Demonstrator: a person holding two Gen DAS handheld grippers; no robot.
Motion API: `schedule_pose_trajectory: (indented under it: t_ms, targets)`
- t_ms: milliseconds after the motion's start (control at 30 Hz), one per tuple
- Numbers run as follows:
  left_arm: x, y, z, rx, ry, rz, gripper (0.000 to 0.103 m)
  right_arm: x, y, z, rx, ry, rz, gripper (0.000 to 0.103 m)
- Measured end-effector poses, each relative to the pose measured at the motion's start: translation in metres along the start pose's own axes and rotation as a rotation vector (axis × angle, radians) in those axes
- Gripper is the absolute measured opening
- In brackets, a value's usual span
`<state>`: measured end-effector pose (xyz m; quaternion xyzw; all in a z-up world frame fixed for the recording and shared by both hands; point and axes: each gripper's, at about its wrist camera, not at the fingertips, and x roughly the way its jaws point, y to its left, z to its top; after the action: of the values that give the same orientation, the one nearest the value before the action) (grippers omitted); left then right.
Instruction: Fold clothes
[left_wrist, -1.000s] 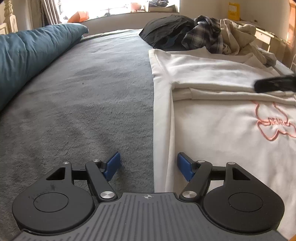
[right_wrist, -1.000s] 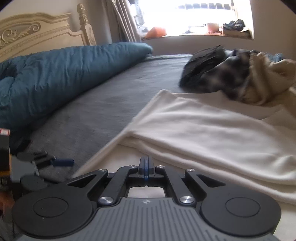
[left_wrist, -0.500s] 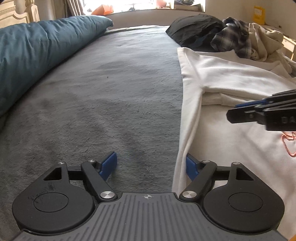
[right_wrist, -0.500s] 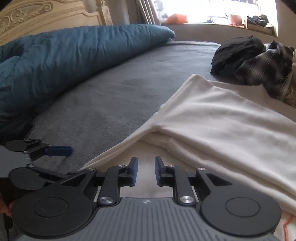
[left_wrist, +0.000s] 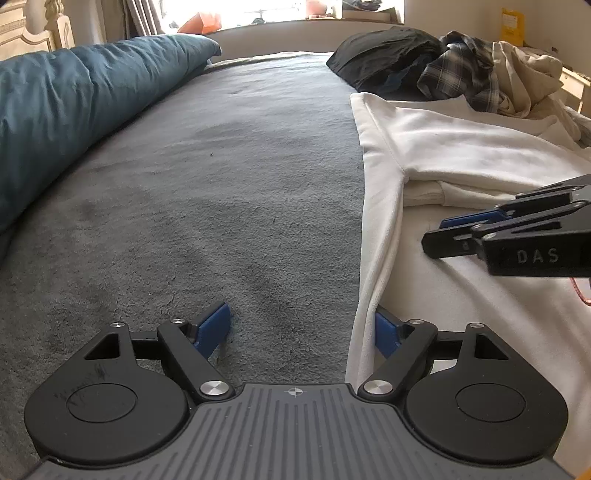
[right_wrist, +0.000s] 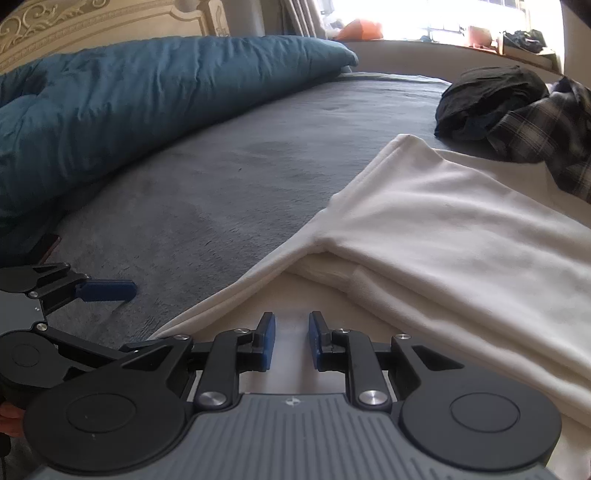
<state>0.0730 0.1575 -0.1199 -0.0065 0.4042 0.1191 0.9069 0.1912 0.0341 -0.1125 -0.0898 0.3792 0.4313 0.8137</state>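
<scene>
Both grippers sit at the left edge of the white sweatshirt (left_wrist: 461, 155), neither one pinching cloth.

On my left gripper (left_wrist: 301, 328) the jaws stand wide apart, straddling the sweatshirt's raised side edge: one blue pad rests on the grey blanket (left_wrist: 221, 184), the other is tucked behind the cloth, which I see between them but not squeezed. My right gripper (right_wrist: 291, 341) has its jaws parted a little, hovering over the sweatshirt body just beside the folded-in sleeve (right_wrist: 424, 236), nothing between the pads. The sweatshirt lies flat on the blanket, with a pile of unfolded clothes (left_wrist: 461, 70) beyond it and a teal duvet (left_wrist: 74, 103) well apart across the blanket.
</scene>
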Motion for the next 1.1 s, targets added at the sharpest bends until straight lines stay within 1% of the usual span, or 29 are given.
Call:
schedule_pose_trajectory:
  t_ms: [200,300,367,400,433,667,867,967,1033,1100]
  targets:
    - [0.001,0.000,0.000,-0.005,0.002,0.000,0.082,0.005,0.007,-0.001,-0.048,0.014,-0.043,0.017]
    - [0.001,0.001,-0.001,-0.006,0.002,0.001,0.082,0.007,0.010,-0.001,-0.074,0.023,-0.064,0.012]
    - [0.001,0.001,-0.001,-0.007,0.001,0.002,0.082,0.008,0.010,-0.002,-0.087,0.026,-0.080,0.004]
    - [0.001,0.001,-0.001,-0.008,0.001,0.002,0.082,0.008,0.010,-0.002,-0.089,0.026,-0.085,0.003]
    - [0.001,0.001,-0.001,-0.008,0.000,0.002,0.082,0.008,0.009,-0.002,-0.083,0.025,-0.086,0.000]
    - [0.000,0.003,-0.002,-0.015,-0.003,0.003,0.082,-0.005,-0.003,0.003,0.019,-0.008,-0.067,0.000]
    - [0.000,0.003,-0.002,-0.020,-0.005,0.008,0.082,-0.030,-0.014,0.005,0.089,-0.045,-0.065,0.000]
    - [0.000,0.002,-0.002,-0.019,-0.006,0.009,0.082,-0.051,-0.019,0.004,0.107,-0.068,-0.083,0.000]
    - [-0.001,0.003,-0.002,-0.019,-0.005,0.008,0.082,-0.077,-0.029,-0.001,0.127,-0.077,-0.129,0.000]
    - [-0.002,0.004,0.000,-0.023,-0.003,0.004,0.082,-0.113,-0.045,-0.012,0.156,-0.086,-0.212,0.000]
